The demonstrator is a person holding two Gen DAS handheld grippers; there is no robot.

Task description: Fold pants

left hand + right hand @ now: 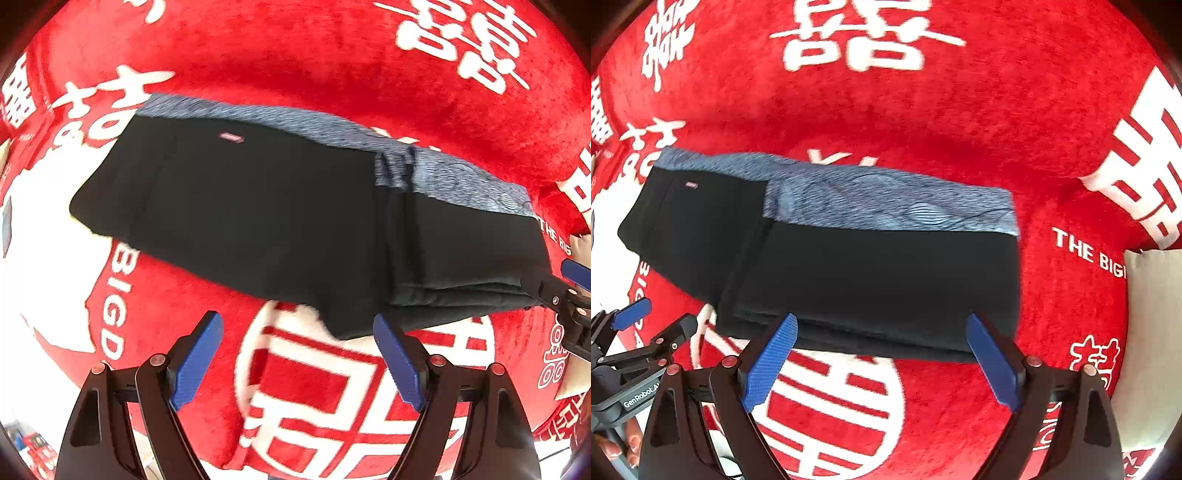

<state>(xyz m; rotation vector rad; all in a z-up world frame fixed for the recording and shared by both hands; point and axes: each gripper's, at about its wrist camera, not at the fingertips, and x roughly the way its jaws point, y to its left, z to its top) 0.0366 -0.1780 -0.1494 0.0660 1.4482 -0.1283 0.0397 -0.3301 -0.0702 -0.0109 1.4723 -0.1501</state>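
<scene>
Both my claws are released: left gripper (297,363) and right gripper (882,363) spread wide, empty, just short of the near edge of the pants (849,273). Pants black with blue-grey waistband (886,206), folded, flat on the red blanket (960,122) with white characters

Black pants (266,221) with blue-grey heathered waistband (332,129), white-lettered red blanket (332,62)

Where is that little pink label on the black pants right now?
The pink label sits on the black pants near their far-left end, just below the blue-grey waistband, in both wrist views. The pants lie on the red blanket.
</scene>
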